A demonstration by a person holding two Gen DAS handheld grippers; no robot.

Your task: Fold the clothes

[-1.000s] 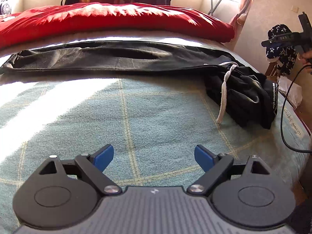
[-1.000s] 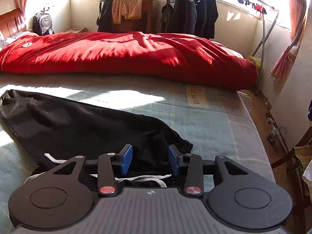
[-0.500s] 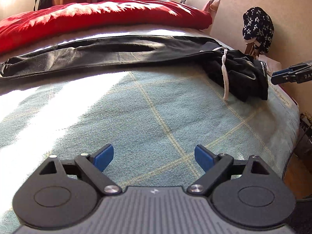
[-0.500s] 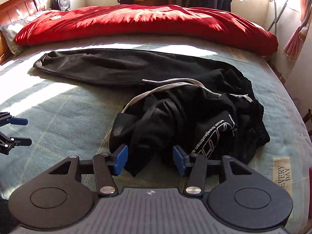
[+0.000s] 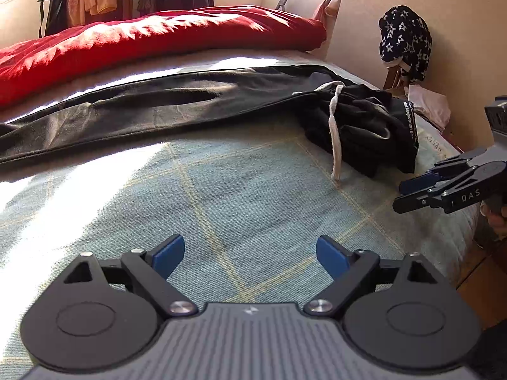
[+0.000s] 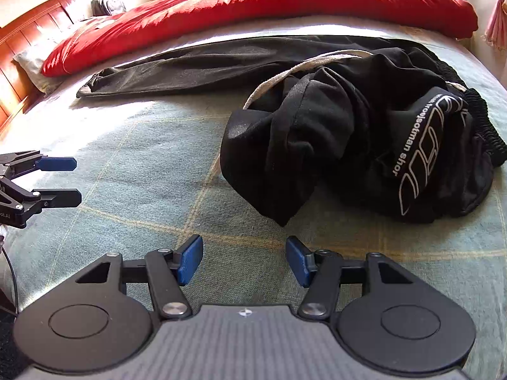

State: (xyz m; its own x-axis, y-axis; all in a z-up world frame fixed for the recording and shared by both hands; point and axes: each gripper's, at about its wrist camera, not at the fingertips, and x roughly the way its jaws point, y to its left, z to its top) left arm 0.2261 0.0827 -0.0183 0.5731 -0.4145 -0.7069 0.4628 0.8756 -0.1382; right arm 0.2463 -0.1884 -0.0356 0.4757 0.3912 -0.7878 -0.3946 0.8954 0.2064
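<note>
1. Black trousers [image 6: 317, 101] on the bed [image 6: 142, 171]: 1 leg stretched flat toward the headboard side, waist end and other leg bunched in a heap [image 6: 364, 145] at the foot side, white drawstring [image 5: 335, 136] trailing off it
2. Long axis running left-right across both views, parallel to the red duvet [image 5: 158, 38] behind
3. Right gripper [image 6: 244, 261]: fingers spread wide, nothing between the blue pads, hovering above the bedspread just short of the heap's nearest corner, which lies straight ahead and slightly right
4. Left gripper [image 5: 250, 255]: fingers spread wider, empty, above bare checked bedspread; heap well ahead and to the right, flat leg well ahead across the whole view
5. Nearer hand for the bunched end: right, by a clear margin; probably a forward reach to pinch the near corner or the waistband [image 6: 481, 126]
6. Left better placed for the stretched leg [image 5: 133, 107], likely needing a forward move first
7. Risk: pinching several crumpled layers at once, or snagging the drawstring instead of cloth
</note>
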